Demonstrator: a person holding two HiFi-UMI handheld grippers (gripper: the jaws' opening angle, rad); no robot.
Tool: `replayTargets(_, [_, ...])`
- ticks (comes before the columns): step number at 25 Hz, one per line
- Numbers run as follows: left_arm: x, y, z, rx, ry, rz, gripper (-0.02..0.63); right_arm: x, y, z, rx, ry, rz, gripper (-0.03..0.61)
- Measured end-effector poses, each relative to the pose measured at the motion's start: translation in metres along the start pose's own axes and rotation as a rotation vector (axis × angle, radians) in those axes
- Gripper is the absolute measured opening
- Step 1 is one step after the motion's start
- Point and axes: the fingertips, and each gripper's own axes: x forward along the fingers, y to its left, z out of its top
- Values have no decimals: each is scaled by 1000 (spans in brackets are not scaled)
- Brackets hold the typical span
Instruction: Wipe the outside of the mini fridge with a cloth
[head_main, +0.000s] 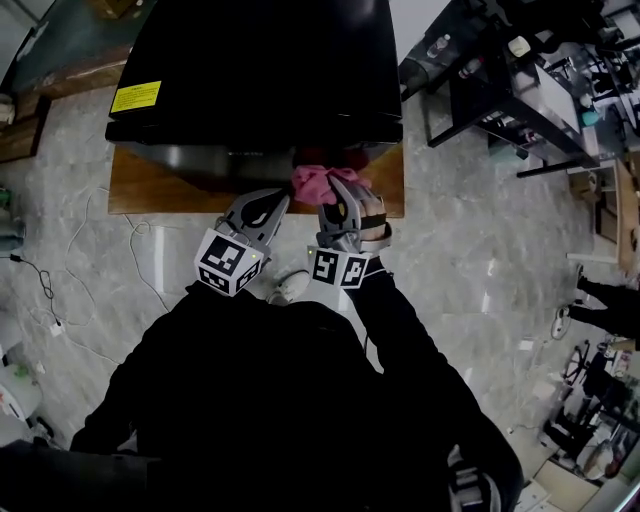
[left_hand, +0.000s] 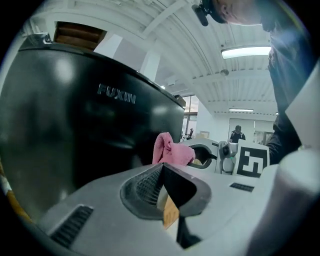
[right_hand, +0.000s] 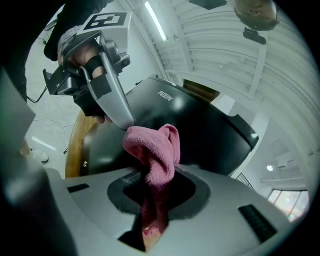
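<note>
The black mini fridge (head_main: 260, 70) stands on a low wooden board (head_main: 140, 192); its front bears the lettering FUXIN (left_hand: 116, 93). A bunched pink cloth (head_main: 318, 182) is pressed against the fridge's front lower edge. My right gripper (head_main: 336, 192) is shut on the cloth (right_hand: 152, 150), which bulges out above the jaws. Just left of it, my left gripper (head_main: 270, 205) sits close to the fridge front with its jaws together and nothing held (left_hand: 162, 172). From the left gripper view the cloth (left_hand: 170, 150) shows beside the fridge (left_hand: 90, 125).
A yellow label (head_main: 136, 96) sits on the fridge top's left corner. Cables (head_main: 90, 260) trail over the marble floor at left. Black table frames and cluttered benches (head_main: 500, 90) stand at right. A white shoe (head_main: 290, 286) is below the grippers.
</note>
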Motion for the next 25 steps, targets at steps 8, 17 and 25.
replayTargets(8, [39, 4, -71, -62, 131, -2, 6, 18, 71, -67, 1, 90, 152, 84])
replayTargets(17, [71, 19, -175, -111, 316, 0, 6, 35, 149, -131, -5, 204, 313, 84])
replayTargets(25, [84, 18, -225, -203, 404, 2, 6, 45, 214, -189, 7, 346, 458, 84])
